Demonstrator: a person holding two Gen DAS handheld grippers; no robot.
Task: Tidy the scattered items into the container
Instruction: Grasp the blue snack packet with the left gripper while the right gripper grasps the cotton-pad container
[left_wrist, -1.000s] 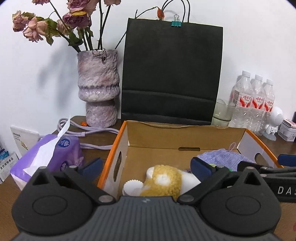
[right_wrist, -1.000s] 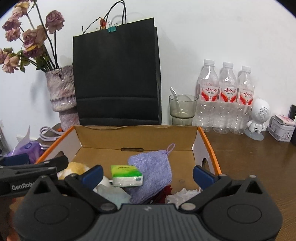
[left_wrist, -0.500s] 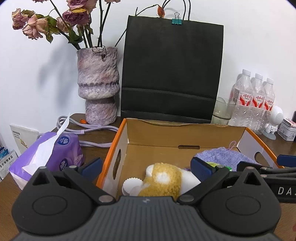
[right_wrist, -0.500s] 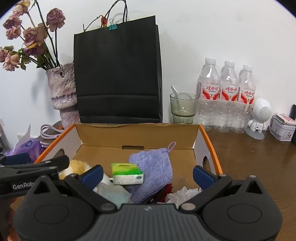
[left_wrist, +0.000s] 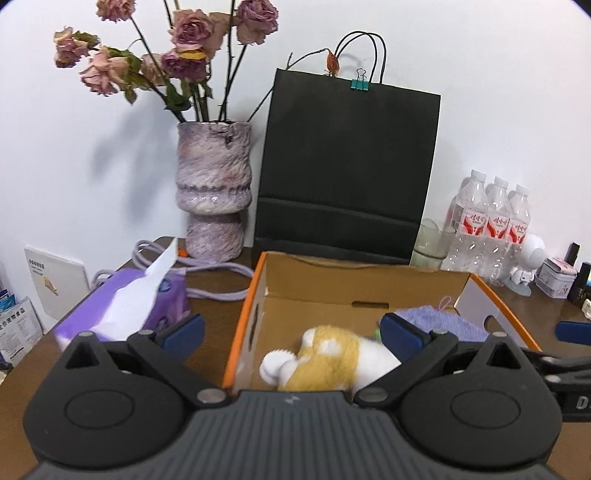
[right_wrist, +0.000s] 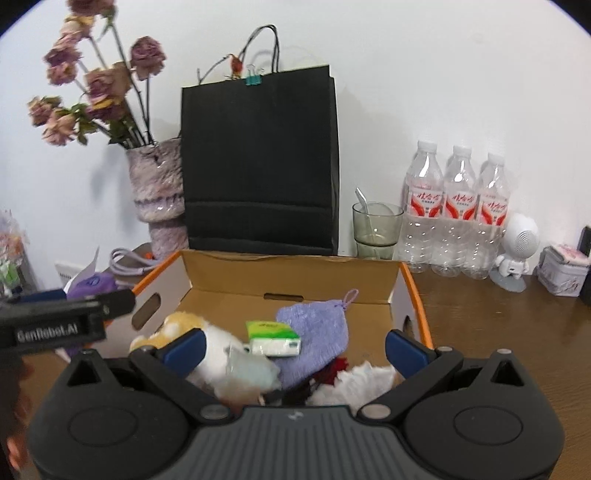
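An orange-rimmed cardboard box (left_wrist: 354, 286) (right_wrist: 295, 275) stands on the wooden table. In it lie a yellow and white plush toy (left_wrist: 328, 356) (right_wrist: 177, 325), a purple knitted cloth (right_wrist: 317, 332) (left_wrist: 439, 321), a green tissue pack (right_wrist: 273, 338), a pale crumpled item (right_wrist: 247, 373) and white crumpled paper (right_wrist: 354, 380). My left gripper (left_wrist: 291, 332) is open and empty above the box's left wall. My right gripper (right_wrist: 293, 345) is open and empty above the box's near side. Each gripper shows at the edge of the other's view.
A black paper bag (left_wrist: 347, 166) and a vase of dried roses (left_wrist: 214, 192) stand behind the box. A purple tissue pack (left_wrist: 125, 306) and a cable (left_wrist: 207, 273) lie left. A glass (right_wrist: 376, 229), three water bottles (right_wrist: 458, 210), a white robot figure (right_wrist: 517, 251) and a tin (right_wrist: 565, 269) stand right.
Both grippers have risen and drawn back from the box, so more of the wall, bag and flowers shows. The items in the box have not moved.
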